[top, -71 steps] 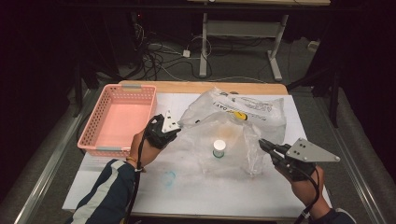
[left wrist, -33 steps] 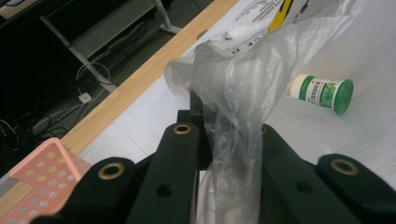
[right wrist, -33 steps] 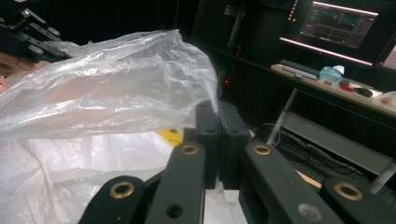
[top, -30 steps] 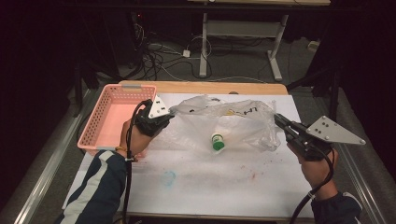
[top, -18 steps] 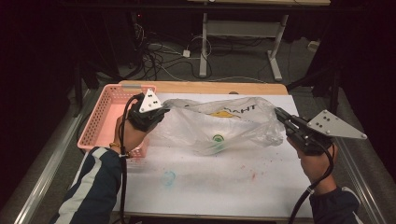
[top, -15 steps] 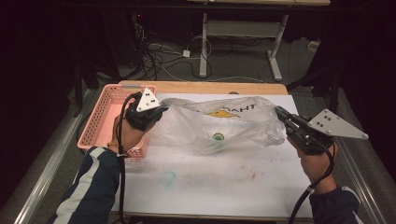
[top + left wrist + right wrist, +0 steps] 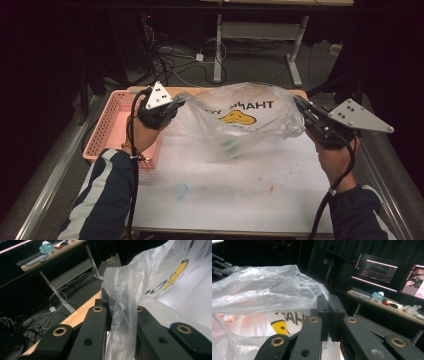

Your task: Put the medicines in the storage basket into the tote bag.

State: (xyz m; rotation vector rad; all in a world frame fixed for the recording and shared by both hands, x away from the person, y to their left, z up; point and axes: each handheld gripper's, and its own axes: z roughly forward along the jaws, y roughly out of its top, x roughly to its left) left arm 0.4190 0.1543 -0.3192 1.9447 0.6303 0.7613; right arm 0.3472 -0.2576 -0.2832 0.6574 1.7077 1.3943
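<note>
Plastic bag stretched between left claw, right claw.

Mirrored letters "THANK" on the clear plastic bag, partly legible.

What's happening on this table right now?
A person is holding a clear plastic bag up off the white table, one claw at each end. The left claw is pinched on the bag's left edge and the right claw on its right edge, so the bag hangs stretched between them. Something small and green sits in the bottom of the bag. A pink basket stands at the table's left.
</note>
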